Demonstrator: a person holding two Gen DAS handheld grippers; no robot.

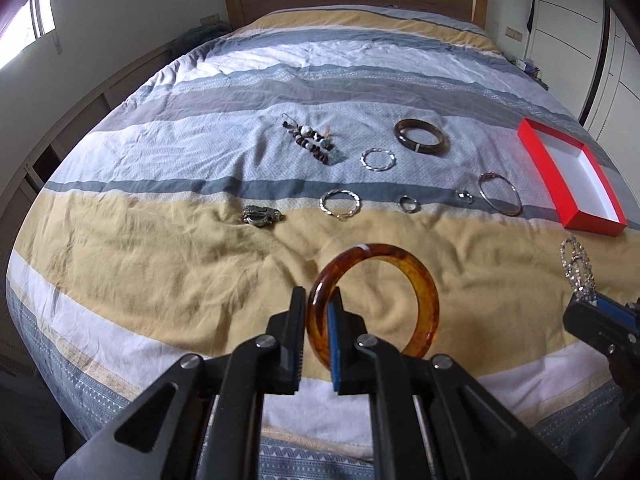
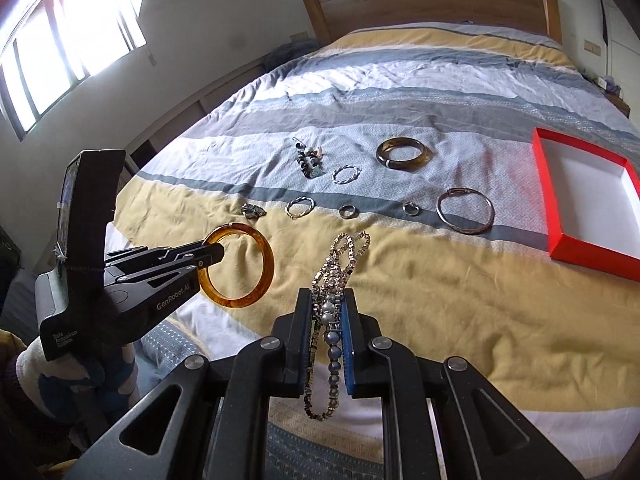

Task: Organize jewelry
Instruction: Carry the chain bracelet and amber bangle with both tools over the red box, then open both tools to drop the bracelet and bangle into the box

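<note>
both grippers grip jewelry: left gripper (image 1: 318,300) amber bangle (image 1: 416,280), right gripper (image 2: 327,300) necklaces (image 2: 344,256).

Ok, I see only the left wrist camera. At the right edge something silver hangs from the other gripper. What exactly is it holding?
Observer: The right gripper is shut on a bundle: a silver chain together with a strand of grey pearl beads.
Operator: Is the whole bundle between the fingers?
Observer: No. The chain's loop sticks out past the fingertips, and the pearl strand hangs back toward the camera.
Operator: And what is behind my own gripper?
Observer: A fuzzy white and blue sleeve shows below the handle of the left gripper, which holds the amber bangle.
</note>
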